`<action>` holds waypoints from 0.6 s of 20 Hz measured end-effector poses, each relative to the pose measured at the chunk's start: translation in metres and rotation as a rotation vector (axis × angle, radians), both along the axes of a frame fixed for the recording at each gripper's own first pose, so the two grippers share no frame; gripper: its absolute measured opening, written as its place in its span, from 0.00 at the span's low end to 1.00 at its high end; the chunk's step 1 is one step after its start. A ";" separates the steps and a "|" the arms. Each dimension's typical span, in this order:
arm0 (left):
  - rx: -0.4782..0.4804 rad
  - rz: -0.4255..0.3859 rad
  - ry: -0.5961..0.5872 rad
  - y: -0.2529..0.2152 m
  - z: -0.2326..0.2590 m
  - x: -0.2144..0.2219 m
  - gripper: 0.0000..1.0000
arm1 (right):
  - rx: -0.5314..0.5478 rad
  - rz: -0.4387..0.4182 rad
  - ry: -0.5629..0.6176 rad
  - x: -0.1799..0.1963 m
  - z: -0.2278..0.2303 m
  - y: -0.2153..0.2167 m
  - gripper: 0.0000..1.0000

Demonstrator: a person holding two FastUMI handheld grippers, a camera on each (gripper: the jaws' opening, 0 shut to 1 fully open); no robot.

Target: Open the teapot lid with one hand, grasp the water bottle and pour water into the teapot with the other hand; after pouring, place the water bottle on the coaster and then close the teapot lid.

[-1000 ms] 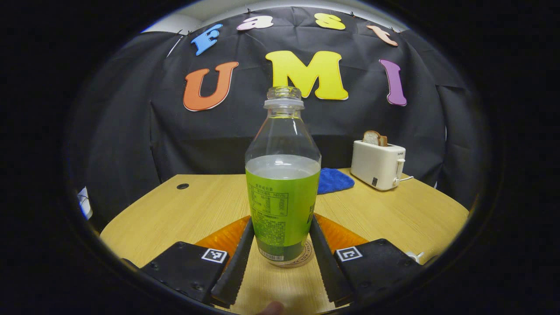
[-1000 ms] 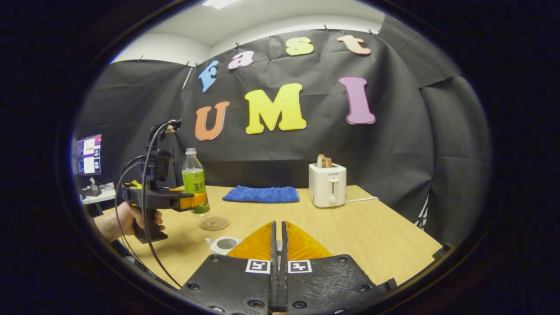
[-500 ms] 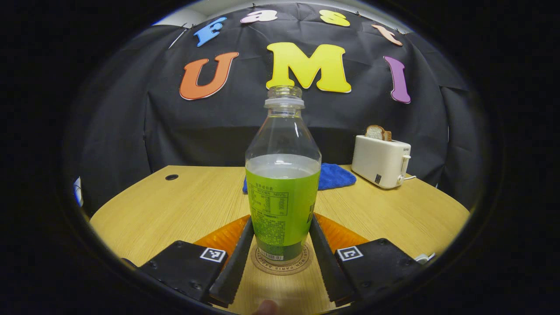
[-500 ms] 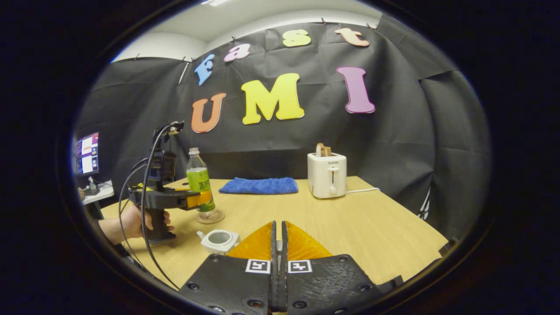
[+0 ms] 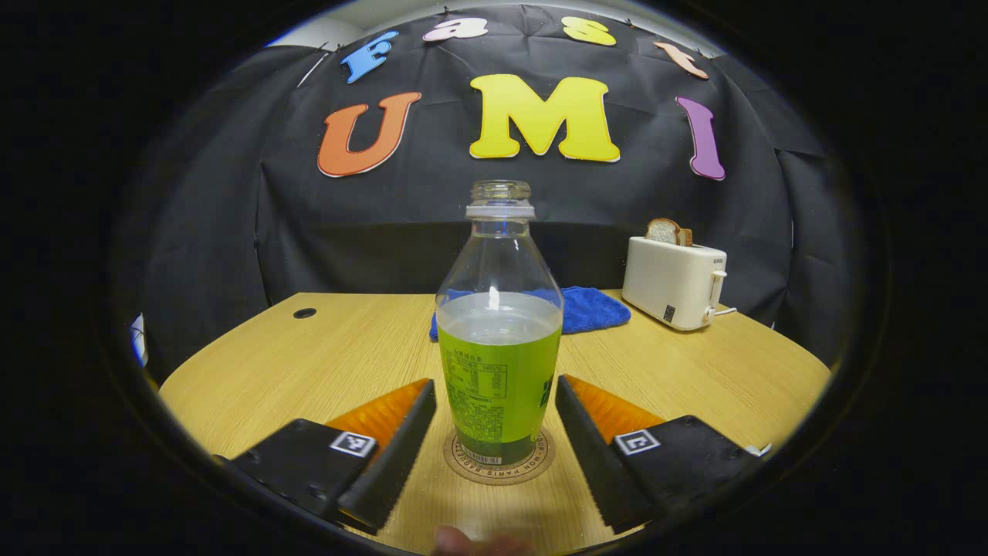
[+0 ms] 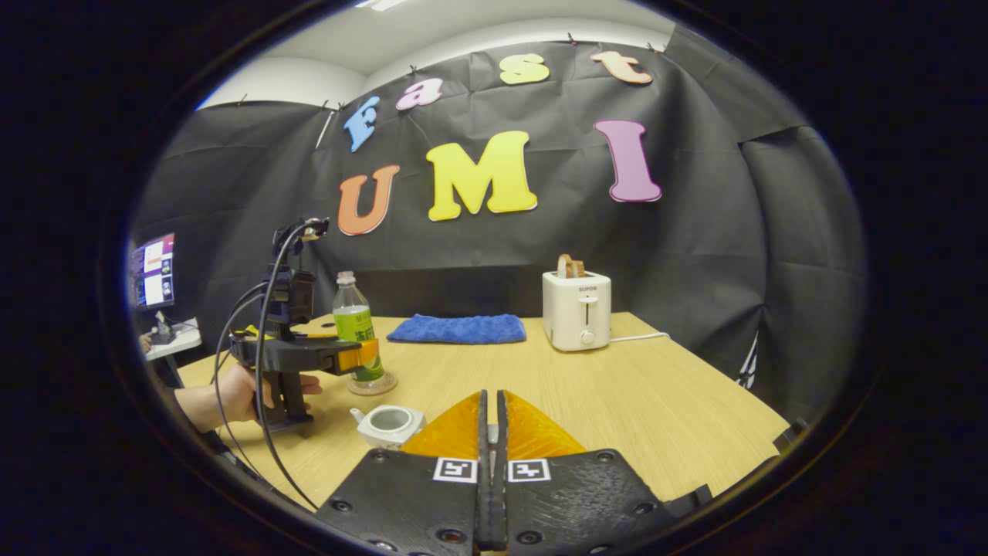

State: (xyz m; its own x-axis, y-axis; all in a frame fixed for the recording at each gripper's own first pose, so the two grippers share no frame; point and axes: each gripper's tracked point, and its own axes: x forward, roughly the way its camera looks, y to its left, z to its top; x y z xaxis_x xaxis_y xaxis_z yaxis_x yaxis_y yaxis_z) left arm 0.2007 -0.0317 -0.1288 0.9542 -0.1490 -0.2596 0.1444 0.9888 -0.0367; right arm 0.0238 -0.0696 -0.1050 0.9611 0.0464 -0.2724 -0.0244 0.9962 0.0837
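Water bottle (image 5: 499,363) upright on the coaster (image 5: 499,462), left gripper (image 5: 494,432) open with its fingers apart from the bottle on both sides, right gripper (image 6: 492,432) closed, cannot tell on what, teapot (image 6: 388,423) uncovered on the table (image 6: 656,401).

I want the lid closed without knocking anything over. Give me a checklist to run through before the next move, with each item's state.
1. Water bottle stands upright on the coaster: ok.
2. Left tongs open, with a gap on both sides of the bottle: ok.
3. Teapot open on the table, nothing over its mouth: ok.
4. Right tongs shut; whether they hold the lid: cannot tell.
5. Bottle cap on: not ok, the neck is open, so back the left tongs away gently.
6. Toaster and blue cloth far from the teapot: ok.
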 end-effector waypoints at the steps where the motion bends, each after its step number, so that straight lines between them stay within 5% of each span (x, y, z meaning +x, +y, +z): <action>1: -0.001 0.001 0.005 0.002 -0.001 -0.002 1.00 | 0.001 0.001 -0.002 0.000 0.001 0.001 0.00; 12: 0.044 0.101 -0.033 0.067 0.020 -0.089 1.00 | -0.014 0.141 -0.088 0.033 0.017 0.060 0.00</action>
State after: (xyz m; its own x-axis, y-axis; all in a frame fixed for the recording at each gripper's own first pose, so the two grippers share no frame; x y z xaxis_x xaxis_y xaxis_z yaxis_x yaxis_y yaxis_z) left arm 0.1115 0.0356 -0.1092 0.9718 -0.0408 -0.2321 0.0444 0.9990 0.0103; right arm 0.0565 -0.0096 -0.0876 0.9655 0.1791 -0.1888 -0.1705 0.9835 0.0614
